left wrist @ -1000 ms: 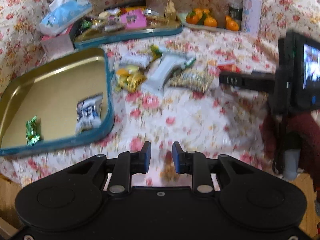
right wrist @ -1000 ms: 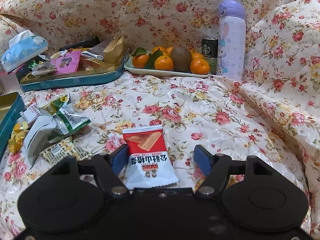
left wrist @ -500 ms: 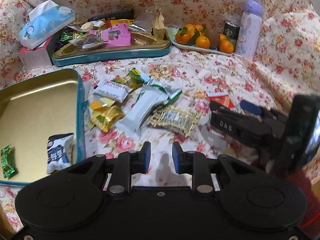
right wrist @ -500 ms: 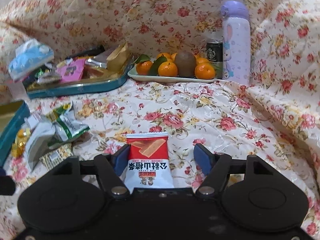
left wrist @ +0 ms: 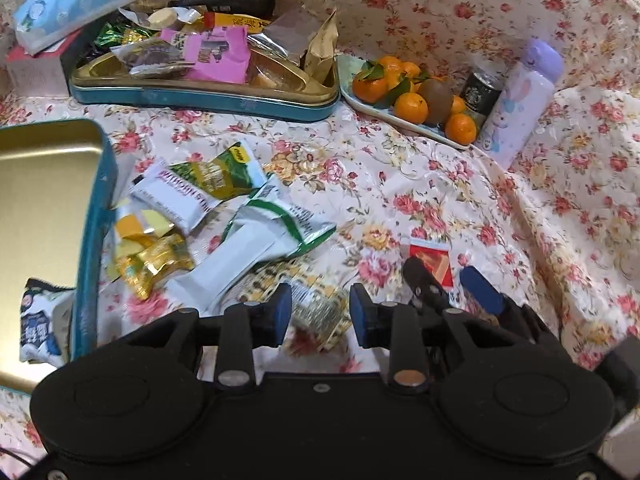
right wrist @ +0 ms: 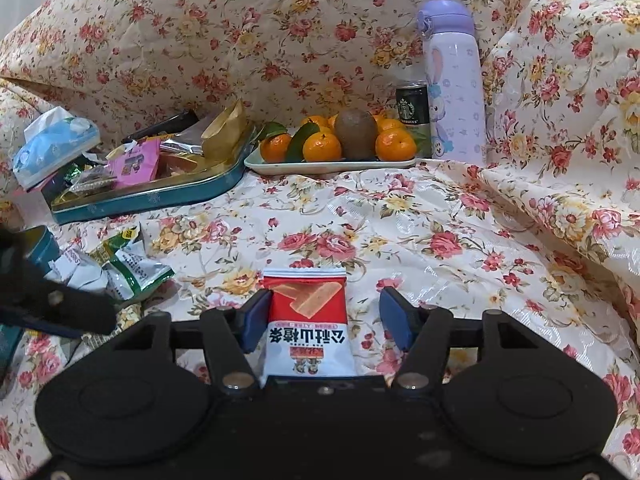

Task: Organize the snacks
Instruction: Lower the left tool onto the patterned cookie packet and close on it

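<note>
My left gripper (left wrist: 320, 312) hovers over a yellow-and-black patterned packet (left wrist: 310, 292) at the near edge of the loose snack pile (left wrist: 224, 232). Its jaws are opening and the pads stand clear of the packet. In the right wrist view a red-and-white wafer packet (right wrist: 308, 320) lies flat on the floral cloth between the fingers of my right gripper (right wrist: 325, 320). Those jaws are closing: the left pad is at the packet's edge and the right pad is still apart from it. The right gripper (left wrist: 452, 284) and the red packet (left wrist: 430, 254) also show in the left wrist view.
A gold tin tray with a teal rim (left wrist: 94, 220) at the left holds a blue-white packet (left wrist: 38, 328). A second tin (left wrist: 200, 98) full of snacks stands at the back, with a tissue pack (left wrist: 76, 4), a plate of oranges (left wrist: 420, 130), a can (left wrist: 478, 92) and a lilac bottle (left wrist: 520, 108).
My left gripper has swung right from beside the gold tray to over the snack pile, and its jaws have widened. The right gripper stayed put while its jaws narrowed around the red packet.
</note>
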The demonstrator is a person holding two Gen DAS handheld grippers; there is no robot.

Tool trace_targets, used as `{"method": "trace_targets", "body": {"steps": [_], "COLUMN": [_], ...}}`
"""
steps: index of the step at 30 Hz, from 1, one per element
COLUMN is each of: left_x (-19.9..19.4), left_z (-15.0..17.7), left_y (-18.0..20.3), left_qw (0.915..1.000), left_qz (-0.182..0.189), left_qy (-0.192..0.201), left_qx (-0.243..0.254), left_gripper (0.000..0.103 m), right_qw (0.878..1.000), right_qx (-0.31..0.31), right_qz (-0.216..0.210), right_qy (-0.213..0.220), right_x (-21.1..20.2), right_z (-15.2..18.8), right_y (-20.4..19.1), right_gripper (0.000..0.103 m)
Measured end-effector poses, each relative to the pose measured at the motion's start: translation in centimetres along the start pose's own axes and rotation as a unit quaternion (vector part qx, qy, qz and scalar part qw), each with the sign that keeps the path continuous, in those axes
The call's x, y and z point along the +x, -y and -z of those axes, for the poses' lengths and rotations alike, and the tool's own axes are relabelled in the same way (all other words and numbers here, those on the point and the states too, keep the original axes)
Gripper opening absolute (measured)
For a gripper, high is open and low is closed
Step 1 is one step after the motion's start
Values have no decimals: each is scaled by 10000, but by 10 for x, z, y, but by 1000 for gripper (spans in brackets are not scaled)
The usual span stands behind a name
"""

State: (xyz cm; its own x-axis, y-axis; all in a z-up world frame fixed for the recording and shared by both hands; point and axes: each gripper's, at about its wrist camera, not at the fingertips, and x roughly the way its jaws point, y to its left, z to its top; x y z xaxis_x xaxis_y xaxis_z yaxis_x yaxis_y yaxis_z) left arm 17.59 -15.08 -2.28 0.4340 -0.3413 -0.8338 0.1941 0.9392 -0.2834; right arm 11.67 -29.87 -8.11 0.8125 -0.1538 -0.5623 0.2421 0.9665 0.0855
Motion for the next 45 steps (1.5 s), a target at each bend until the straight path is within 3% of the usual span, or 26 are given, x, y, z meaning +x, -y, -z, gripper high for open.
{"method": "trace_targets", "body": {"steps": [6,18,24,30,36,39,45], "left_x": [16,2,-6,5,17,16,6], "left_z": [-8,12,4,-9,-7,-2,8], "left_y": [15,-12,-25,-17,-3,-4,-9], "left_qw": [9987,9977,9983,9948,9959,9964,9968], "left_qz": [-498,-514,38,-31,-437,-583,-650], "left_qy": [0,-352,-267,-161,-228,-236,-317], "left_qx": [86,254,-522,-1001,-754,-564,-354], "left_gripper": [40,43,42,42,42,49,49], "right_qw": [10000,10000,10000,10000,10000,10000,10000], "right_qx": [44,47,48,53,69,70,29], "right_qz": [-16,-16,-21,-29,-41,-44,-24], "right_qy": [12,13,14,15,20,20,-4], "right_x": [0,0,0,0,0,0,0], "right_z": [0,0,0,0,0,0,0], "right_y": [1,1,1,1,1,1,0], "right_gripper": [64,64,64,64,64,64,64]}}
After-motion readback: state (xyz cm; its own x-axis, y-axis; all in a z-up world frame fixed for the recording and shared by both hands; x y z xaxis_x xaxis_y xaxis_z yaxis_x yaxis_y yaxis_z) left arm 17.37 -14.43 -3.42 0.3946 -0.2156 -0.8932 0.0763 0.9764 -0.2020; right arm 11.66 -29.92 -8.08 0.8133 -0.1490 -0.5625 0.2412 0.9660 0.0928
